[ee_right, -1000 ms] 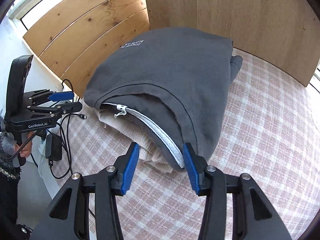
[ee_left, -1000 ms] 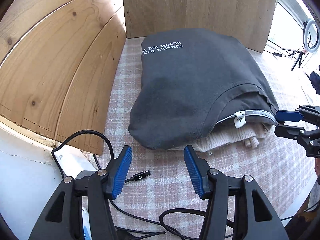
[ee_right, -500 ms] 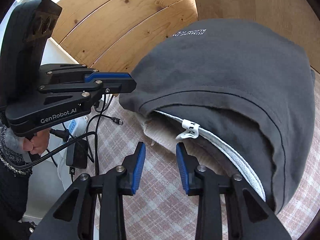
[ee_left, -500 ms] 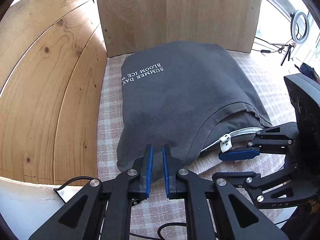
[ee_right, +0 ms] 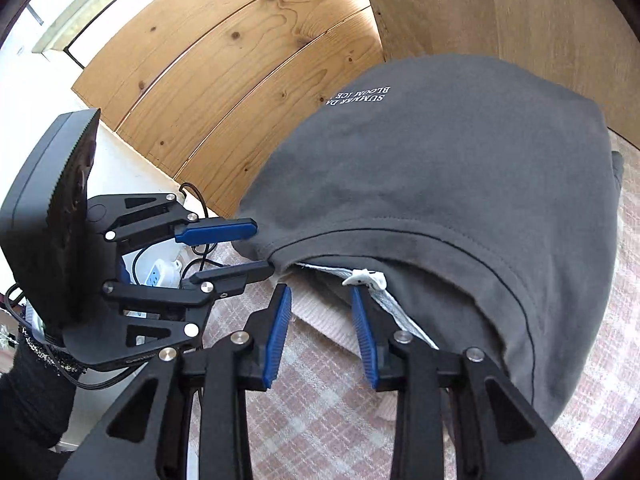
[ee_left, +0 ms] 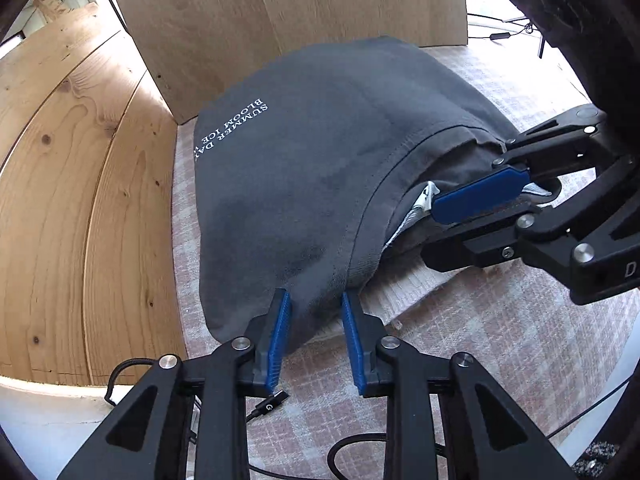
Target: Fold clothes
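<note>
A folded dark grey garment [ee_left: 320, 160] with white lettering lies over a cream knit [ee_left: 404, 288] on the checked cloth. My left gripper [ee_left: 316, 308] is at the grey garment's near corner, jaws opening, with the corner between the fingertips and not pinched. In the right wrist view the left gripper [ee_right: 262, 247] straddles that same corner of the grey garment [ee_right: 460, 180] from the side. My right gripper [ee_right: 320, 300] stands open over the cream knit [ee_right: 316, 320], its right finger beside the white zip pull [ee_right: 364, 278]. In the left wrist view the right gripper [ee_left: 430, 232] reaches in under the hem.
Pine planks [ee_left: 80, 200] wall the left side and a plain board [ee_left: 300, 8] stands behind the clothes. Black cables and a plug [ee_left: 268, 404] lie at the near edge of the checked cloth [ee_left: 500, 340]. A power strip [ee_right: 160, 276] sits left, by a dark sleeve [ee_right: 28, 400].
The left gripper narrowed almost shut, then parted again and moved up to the grey garment's corner. The right gripper narrowed and slid left along the hem to the zip pull.
</note>
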A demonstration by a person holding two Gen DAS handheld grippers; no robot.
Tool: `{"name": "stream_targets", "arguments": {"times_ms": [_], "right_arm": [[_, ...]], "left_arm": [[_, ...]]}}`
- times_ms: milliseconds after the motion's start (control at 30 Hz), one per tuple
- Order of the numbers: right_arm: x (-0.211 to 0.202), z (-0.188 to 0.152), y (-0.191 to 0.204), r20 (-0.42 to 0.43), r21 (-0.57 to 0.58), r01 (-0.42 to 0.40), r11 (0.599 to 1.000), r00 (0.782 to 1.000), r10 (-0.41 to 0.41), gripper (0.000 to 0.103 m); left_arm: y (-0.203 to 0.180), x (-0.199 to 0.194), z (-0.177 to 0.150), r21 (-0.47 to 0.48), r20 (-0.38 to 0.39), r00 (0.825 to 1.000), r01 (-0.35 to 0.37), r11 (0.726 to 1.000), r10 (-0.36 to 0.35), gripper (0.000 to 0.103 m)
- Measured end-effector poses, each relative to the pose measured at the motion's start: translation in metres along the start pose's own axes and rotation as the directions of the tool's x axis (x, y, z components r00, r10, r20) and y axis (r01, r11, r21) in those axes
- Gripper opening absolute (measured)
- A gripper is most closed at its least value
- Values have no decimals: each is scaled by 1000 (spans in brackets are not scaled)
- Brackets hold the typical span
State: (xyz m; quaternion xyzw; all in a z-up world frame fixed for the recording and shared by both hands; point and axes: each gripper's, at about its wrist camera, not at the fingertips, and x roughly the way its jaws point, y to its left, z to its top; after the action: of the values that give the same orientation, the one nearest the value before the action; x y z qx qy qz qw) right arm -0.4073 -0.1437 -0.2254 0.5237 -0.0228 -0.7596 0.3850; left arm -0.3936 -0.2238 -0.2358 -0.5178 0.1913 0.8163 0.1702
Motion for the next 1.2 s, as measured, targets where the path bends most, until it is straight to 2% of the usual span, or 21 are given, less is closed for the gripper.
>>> {"name": "stream_targets", "arguments": {"times_ms": [100, 233, 333, 400, 433, 500, 567, 633, 700, 767, 867, 933, 1000, 1067, 1100, 1200], "right_arm": [[-2, -1, 4, 0, -19, 13, 1000, 1000, -13, 31], [0, -8, 11, -17, -20, -38, 999, 999, 37, 31], [12, -9, 16, -27, -48, -38, 998, 999, 37, 31], [18, -7, 18, -28, -66, -20, 998, 999, 18, 31], [20, -6, 19, -27, -70, -16, 997, 1000, 14, 31], [21, -4, 18, -25, -67, -15, 998, 1000, 13, 31], [16, -4, 18, -19, -66, -28, 997, 999, 27, 31], [12, -4, 17, -17, -70, -28, 997, 999, 27, 31], [10, -5, 17, -41, -59, -43, 997, 998, 40, 31], [0, -8, 18, -38, -44, -79, 996, 996, 78, 31], [-30, -14, 14, 44, -25, -62, 998, 997, 64, 31], [-48, -17, 4, 115, -15, 33, 999, 993, -31, 31], [-51, -21, -18, 105, 52, 105, 993, 988, -110, 32], [-39, -28, -42, -11, 120, 104, 987, 995, -104, 32], [-41, -33, -46, -32, 119, 105, 987, 994, -102, 32], [-73, -44, -37, 12, 90, 113, 990, 993, -114, 32]], "left_arm": [[12, -6, 6, -43, 5, 999, 32, 999, -32, 7], [38, -23, 16, -120, 39, 993, 115, 986, -111, 6], [44, -36, 23, -120, 43, 990, 141, 983, -137, 6], [42, -46, 24, -100, 46, 991, 133, 986, -129, 8], [44, -48, 25, -100, 49, 992, 118, 988, -114, 12], [48, -53, 28, -100, 54, 995, 87, 991, -81, 14], [50, -61, 25, -101, 73, 995, 80, 992, -72, 22], [52, -66, 20, -116, 76, 995, 74, 990, -66, 23], [50, -60, 17, -113, 60, 997, 61, 992, -54, 23], [46, -50, 13, -127, 42, 995, 96, 987, -91, 23], [34, -25, 5, -112, 19, 988, 154, 982, -153, 27], [36, 9, -2, -131, -85, 993, 72, 989, -83, 27], [45, 33, -12, -167, -158, 987, 6, 986, -33, 27], [54, 27, -17, -227, -131, 988, 45, 973, -77, 27], [57, 19, -18, -248, -108, 990, 60, 967, -89, 26], [57, -22, -17, -281, 4, 994, 105, 954, -108, 27]]}}
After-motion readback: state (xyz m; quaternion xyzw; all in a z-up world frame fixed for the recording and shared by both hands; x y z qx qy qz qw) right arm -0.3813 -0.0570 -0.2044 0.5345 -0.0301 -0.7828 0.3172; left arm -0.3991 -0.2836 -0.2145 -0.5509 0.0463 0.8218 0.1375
